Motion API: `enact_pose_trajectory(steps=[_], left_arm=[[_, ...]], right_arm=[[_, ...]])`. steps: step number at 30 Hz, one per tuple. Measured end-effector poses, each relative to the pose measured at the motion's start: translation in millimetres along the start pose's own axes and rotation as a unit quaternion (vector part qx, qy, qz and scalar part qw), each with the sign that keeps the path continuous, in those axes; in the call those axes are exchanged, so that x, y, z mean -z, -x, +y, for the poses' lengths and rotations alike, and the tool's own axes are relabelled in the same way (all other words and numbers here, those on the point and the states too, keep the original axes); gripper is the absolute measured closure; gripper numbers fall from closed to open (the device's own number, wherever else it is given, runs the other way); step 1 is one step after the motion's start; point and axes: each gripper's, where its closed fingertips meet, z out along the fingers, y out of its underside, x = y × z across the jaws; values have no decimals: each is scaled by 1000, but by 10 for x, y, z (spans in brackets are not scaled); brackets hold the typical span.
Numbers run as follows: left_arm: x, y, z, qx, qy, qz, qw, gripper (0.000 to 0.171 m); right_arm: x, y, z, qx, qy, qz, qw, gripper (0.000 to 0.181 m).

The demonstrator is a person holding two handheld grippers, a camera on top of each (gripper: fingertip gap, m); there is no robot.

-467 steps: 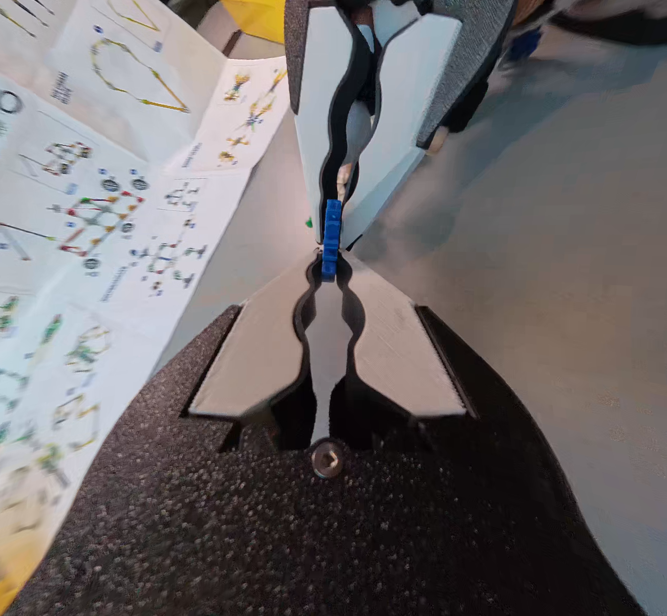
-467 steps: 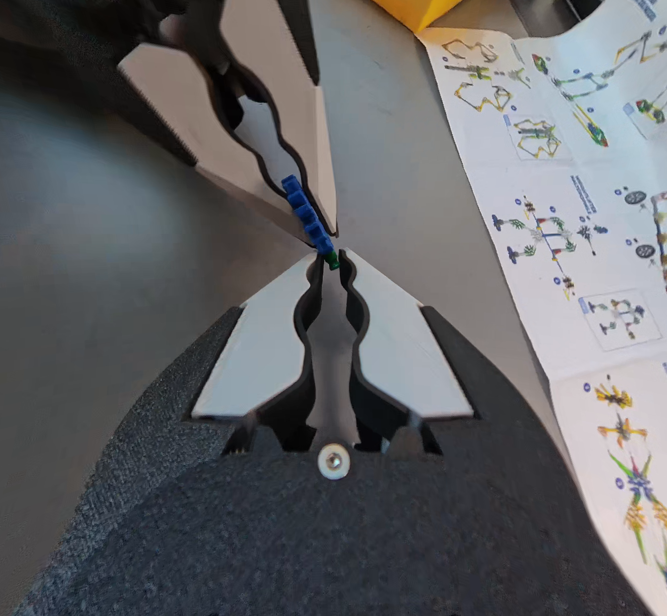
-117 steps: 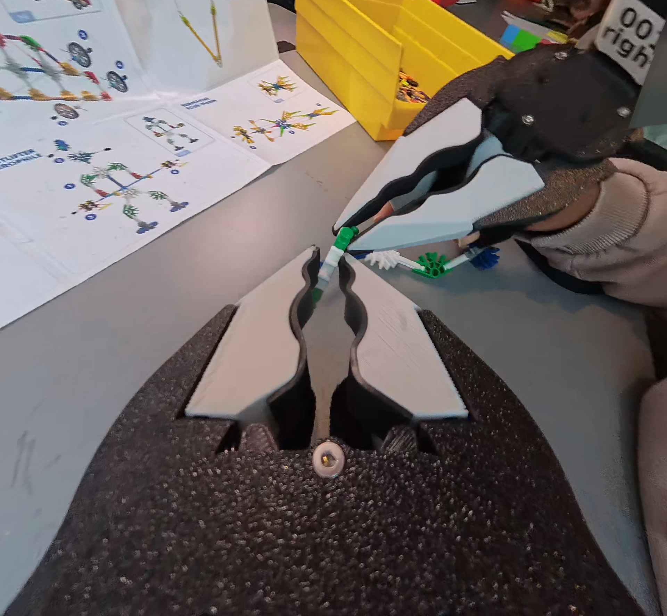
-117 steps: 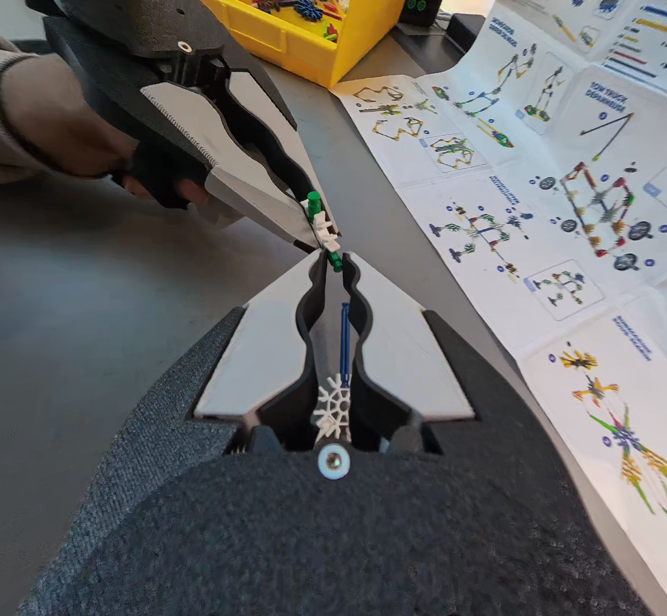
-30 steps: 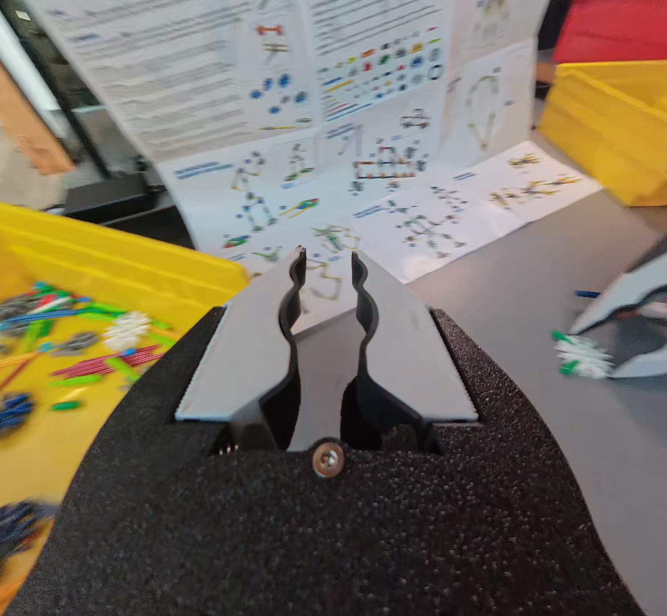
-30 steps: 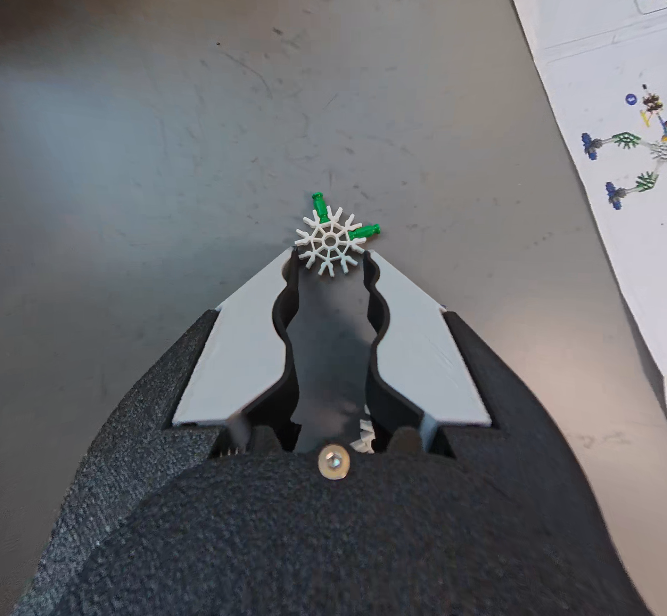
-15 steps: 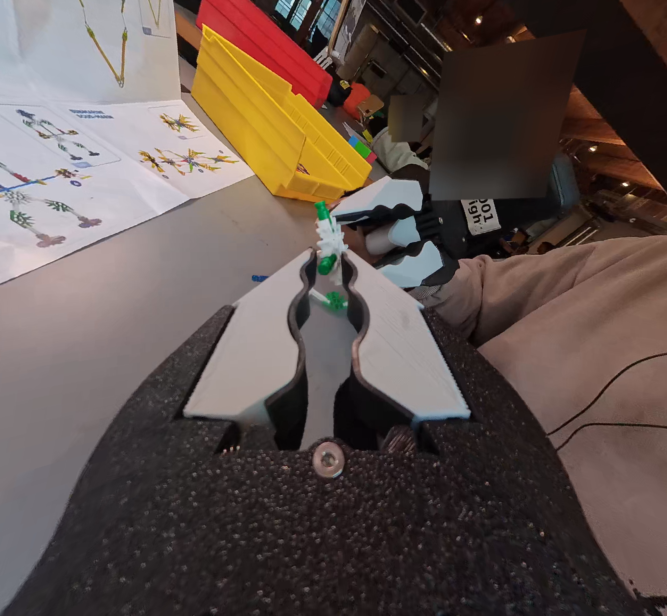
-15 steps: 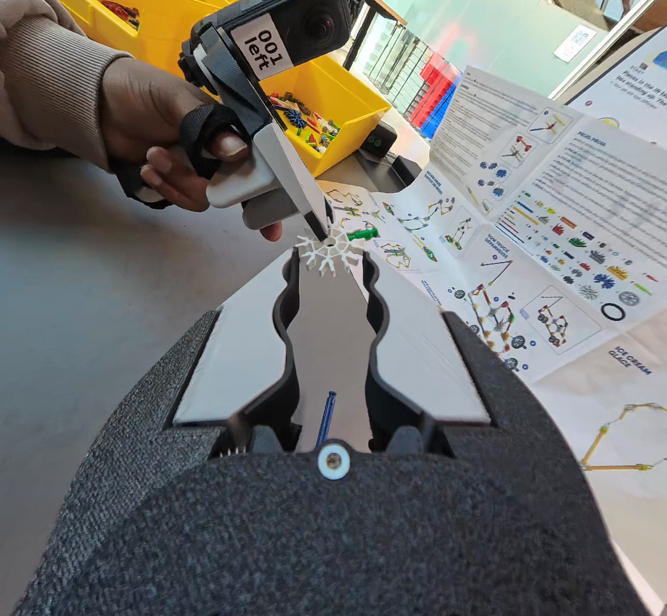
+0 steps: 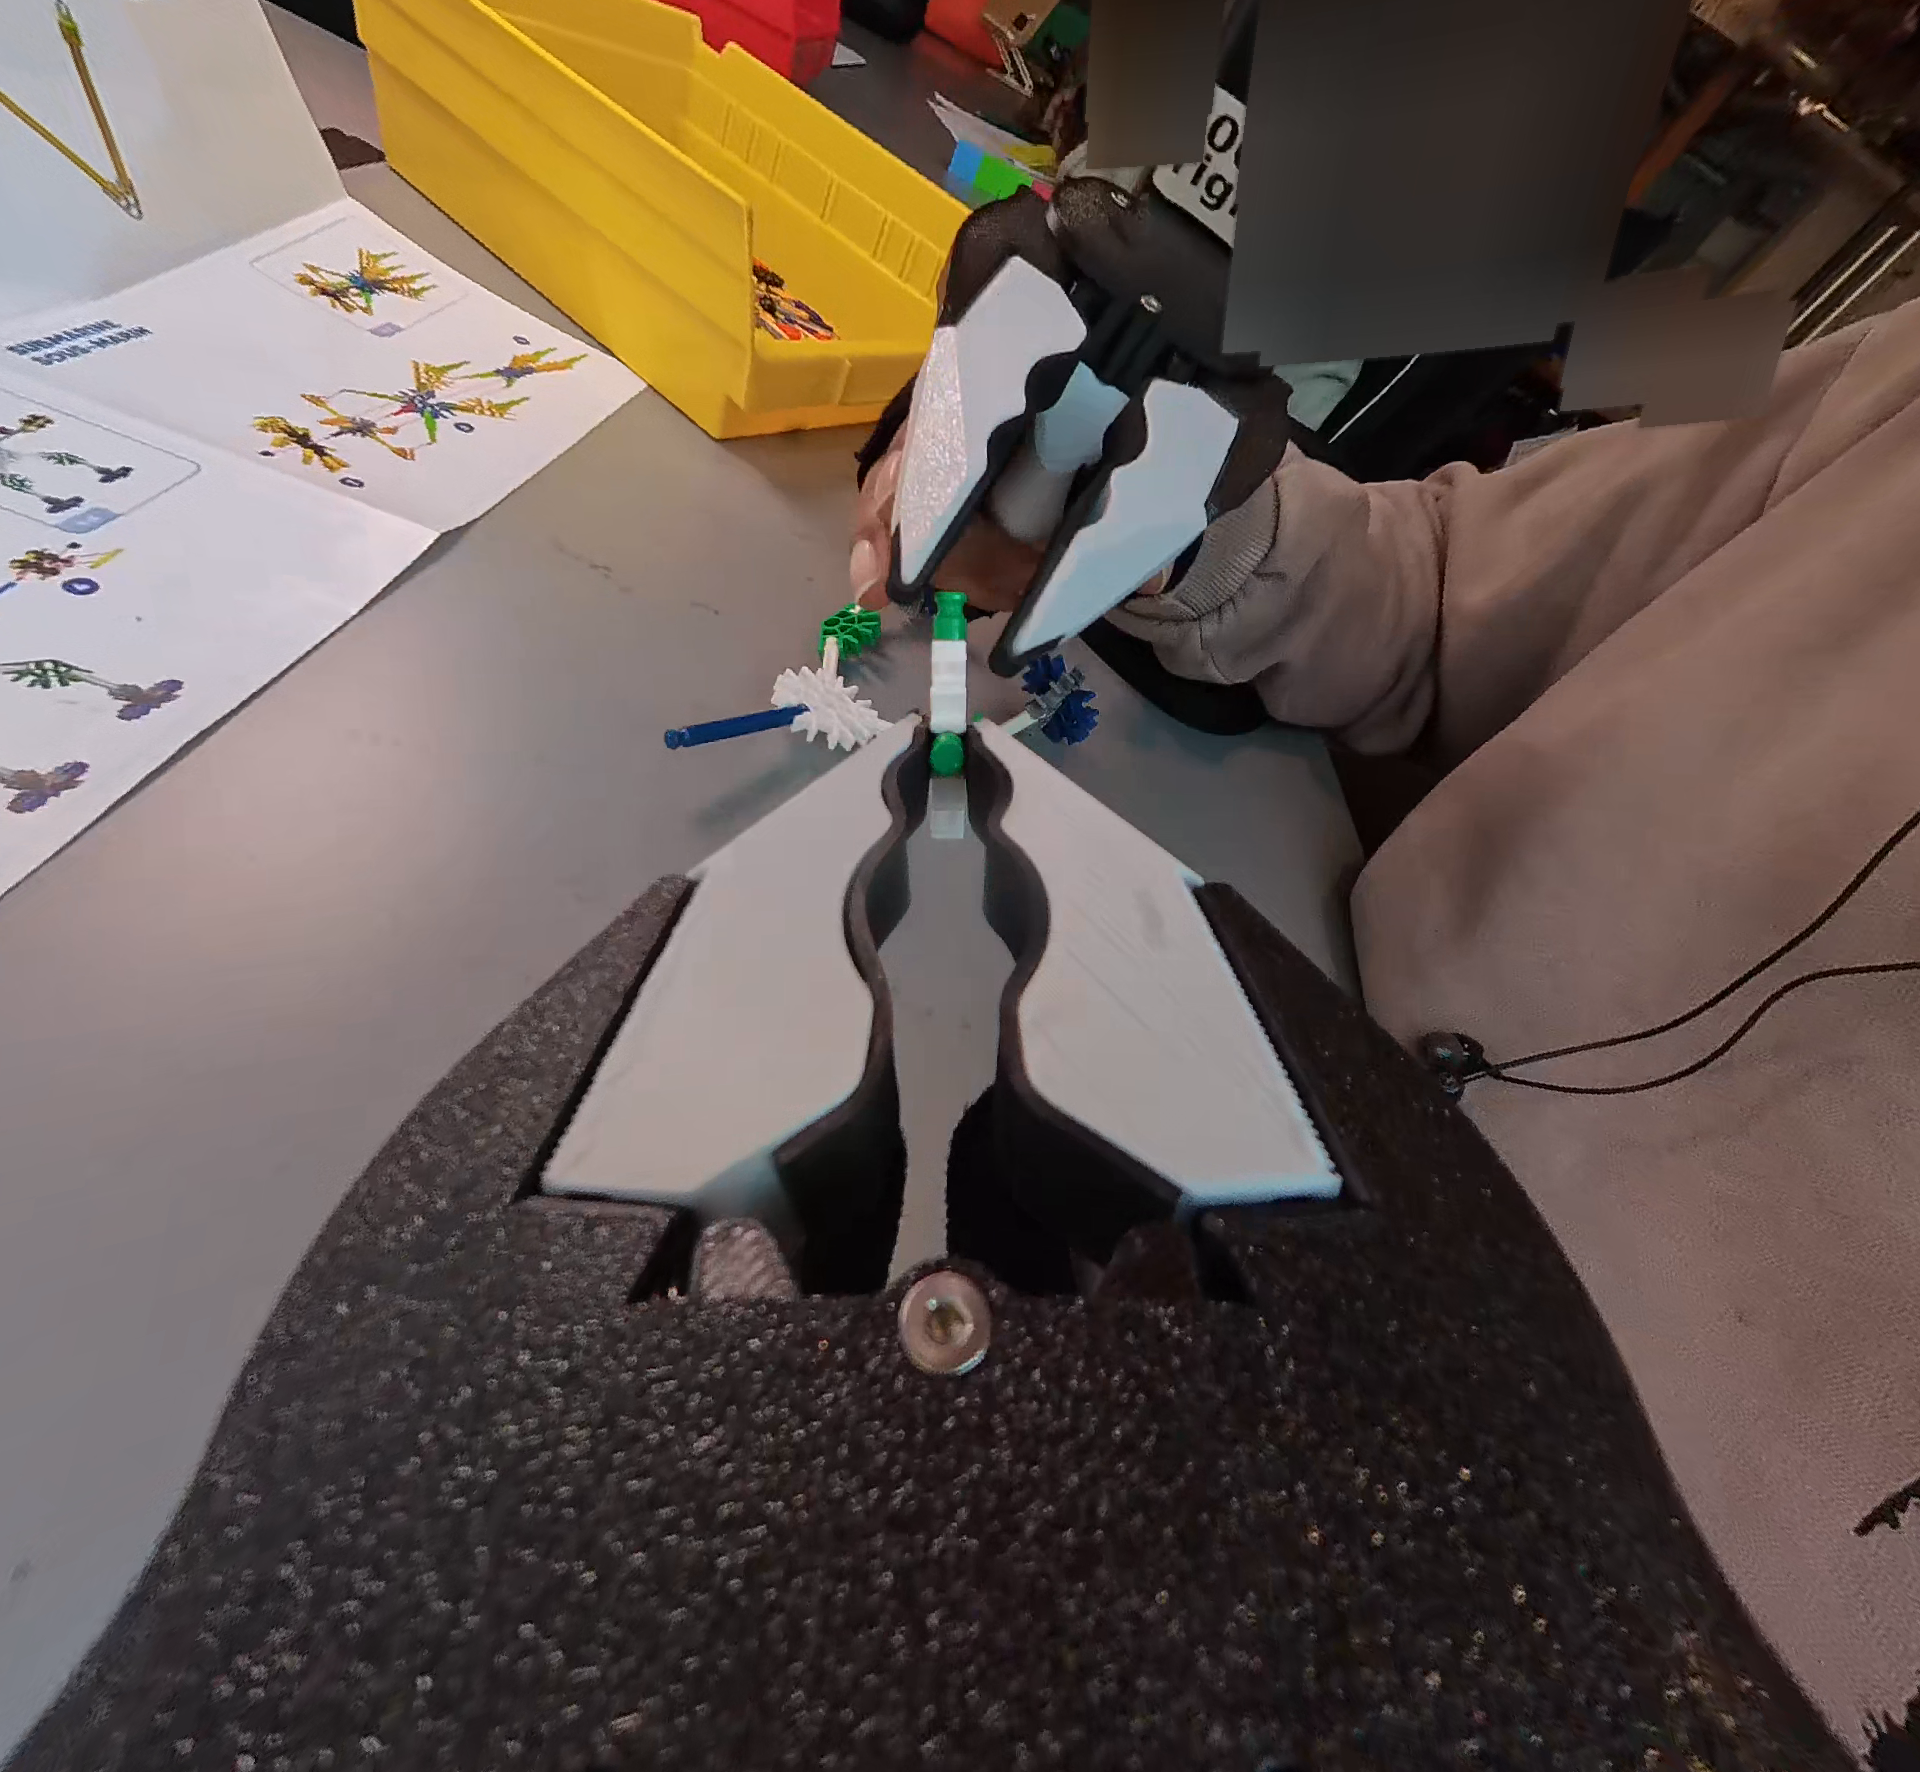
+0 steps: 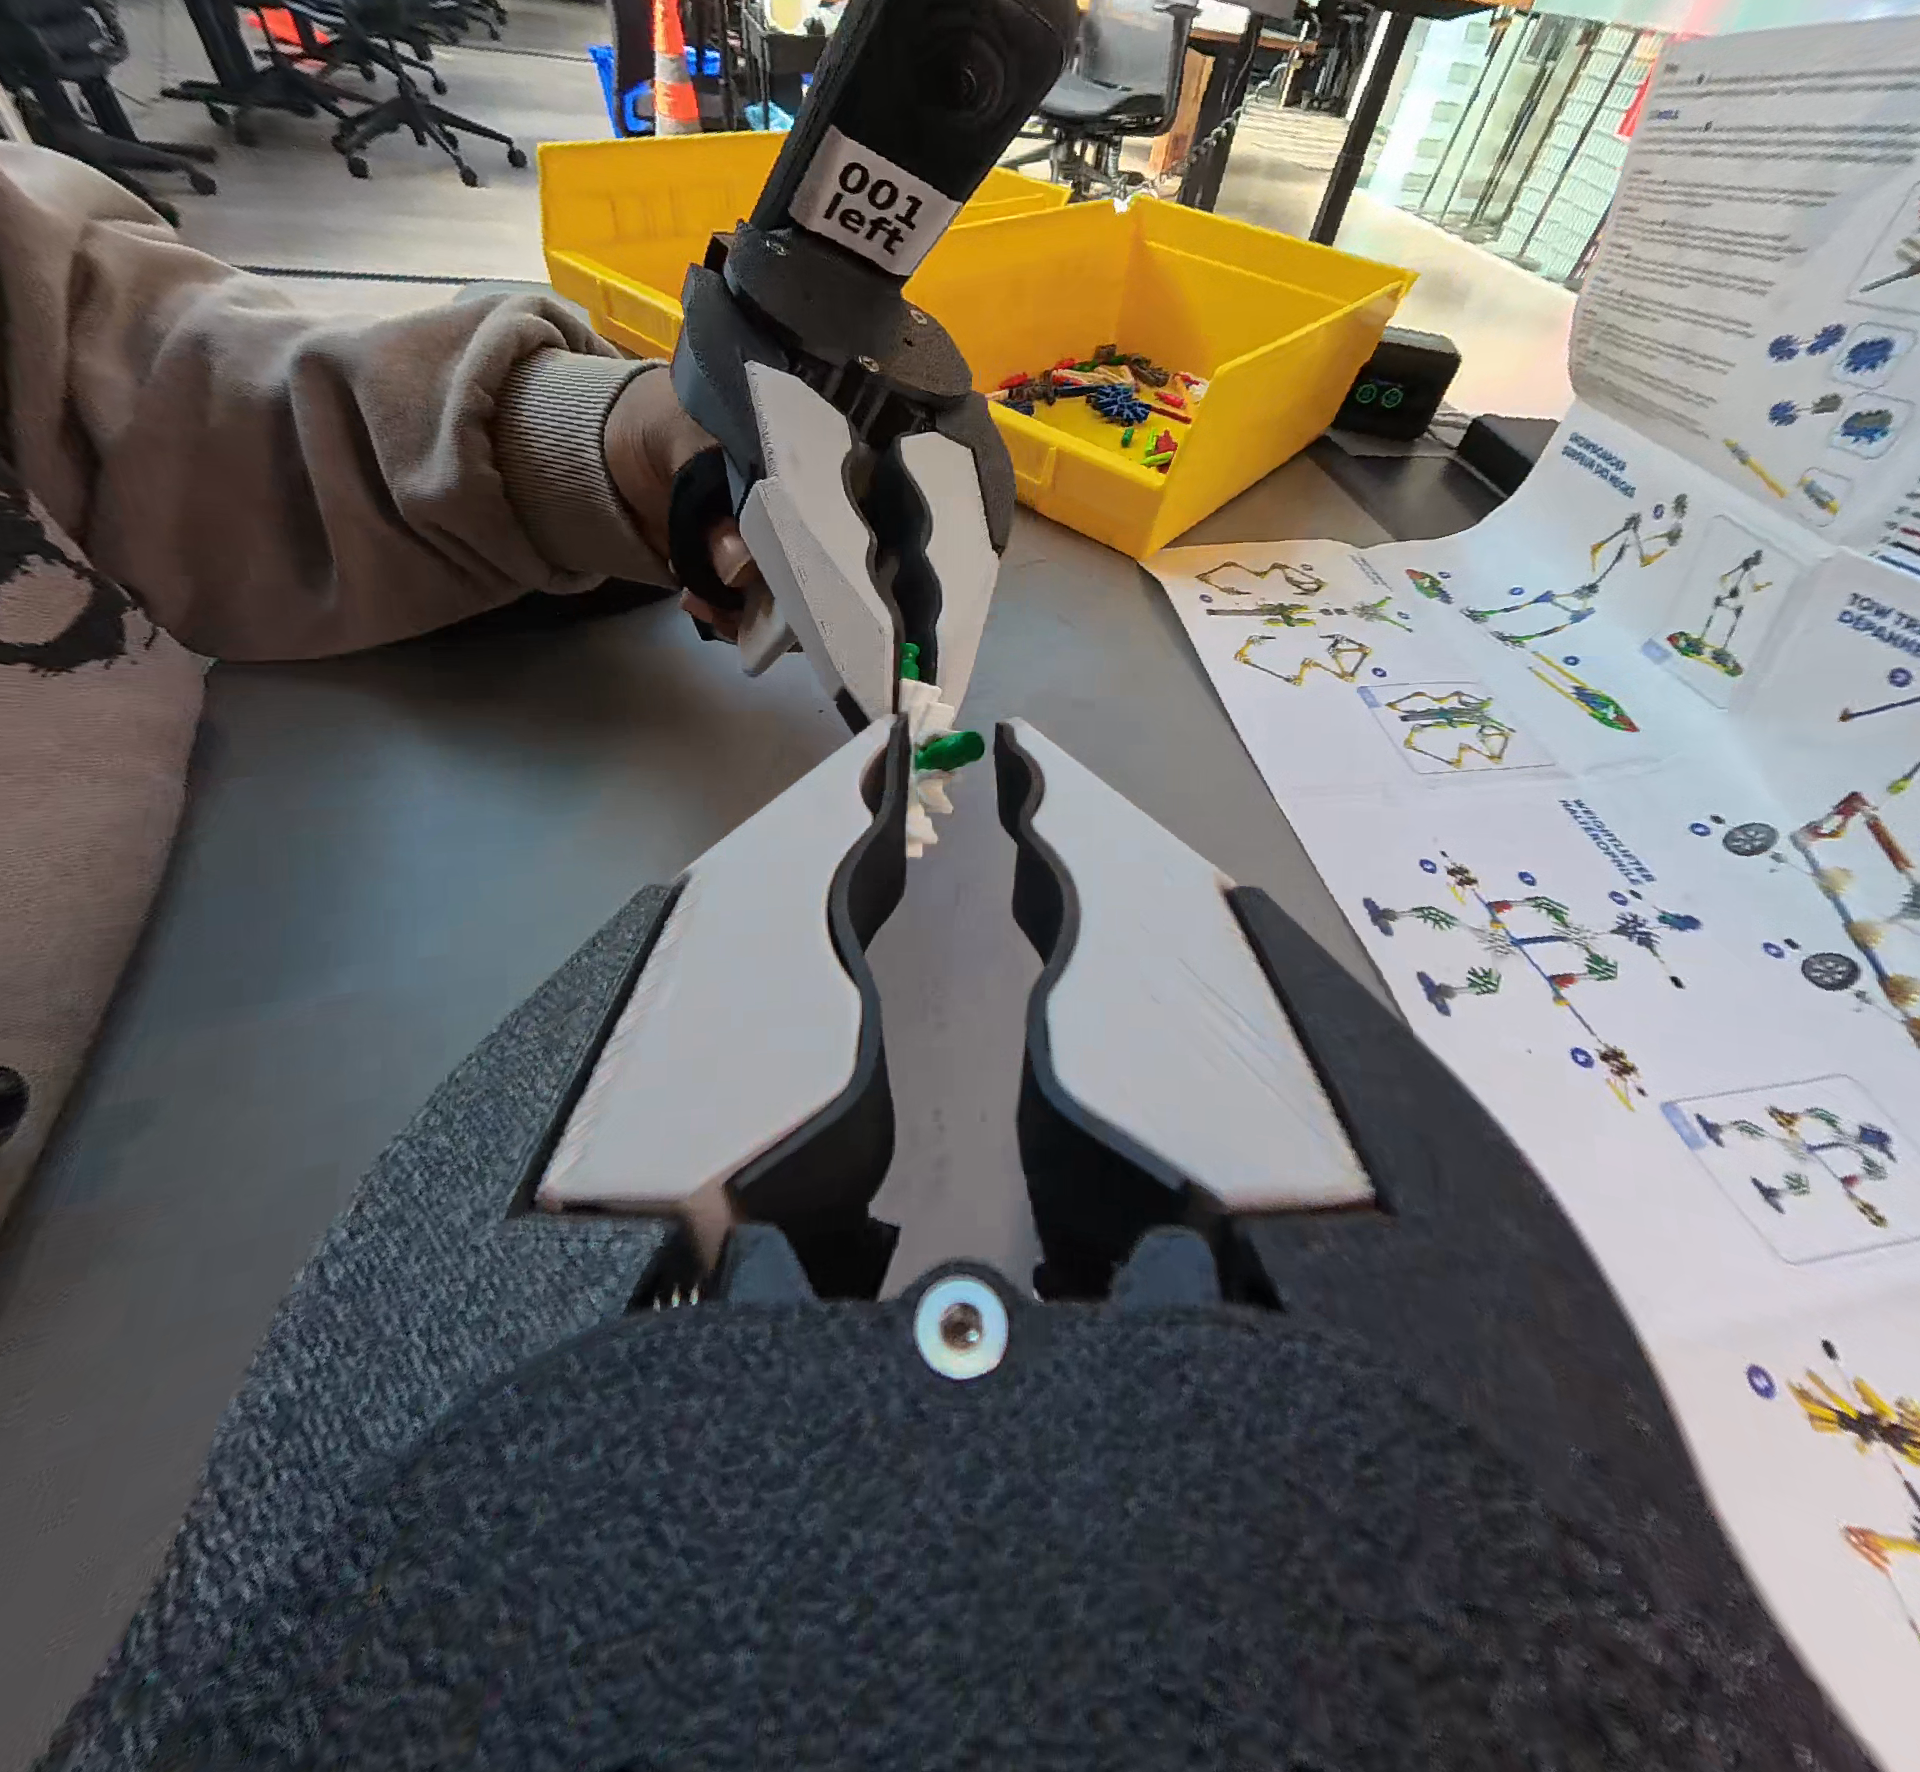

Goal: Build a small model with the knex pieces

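My left gripper (image 9: 945, 735) is shut on a white snowflake connector (image 9: 947, 678) with short green rods (image 9: 948, 616) plugged into it, held edge-on above the grey table (image 9: 364, 891). My right gripper (image 9: 956, 623) faces it from the far side, jaws apart around the top green rod. In the right wrist view my right gripper (image 10: 948, 735) is open. The connector (image 10: 923, 813) rests against its left finger (image 10: 790, 943), with a green rod (image 10: 951, 748) pointing across the gap. The left gripper (image 10: 920, 699) pinches the connector from above.
A small assembly lies on the table behind the tips: a blue rod (image 9: 727, 730), white connector (image 9: 826, 699), green connector (image 9: 850, 626) and blue connector (image 9: 1060, 699). Yellow bins (image 9: 623, 195) (image 10: 1247, 434) hold loose pieces. Instruction sheets (image 9: 208, 475) (image 10: 1558, 787) lie alongside. A person's sleeve (image 9: 1558, 683) is at right. Left and right tips are no more than a few centimetres apart.
My left gripper swung from the yellow bin to the connector and shut on it. The connector turned from flat between the right fingertips to edge-on, and the right gripper now stands open around it.
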Motion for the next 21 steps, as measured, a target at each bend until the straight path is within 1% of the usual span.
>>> enact_pose_trajectory(steps=[1,7,13,18,21], left_arm=[[-15,-5,15,-4,4,-1,1000,166],[-62,-39,98,-9,26,5,1000,166],[-76,-118,153,9,40,37,998,166],[-99,-151,204,15,54,48,997,166],[-123,-154,256,10,68,44,997,166]], right_arm=[[18,6,35,-4,8,-8,1000,172],[60,78,128,-42,26,-53,997,172],[76,170,151,-84,23,-99,991,175],[79,227,201,-96,33,-122,987,175],[77,264,261,-87,48,-132,986,175]])
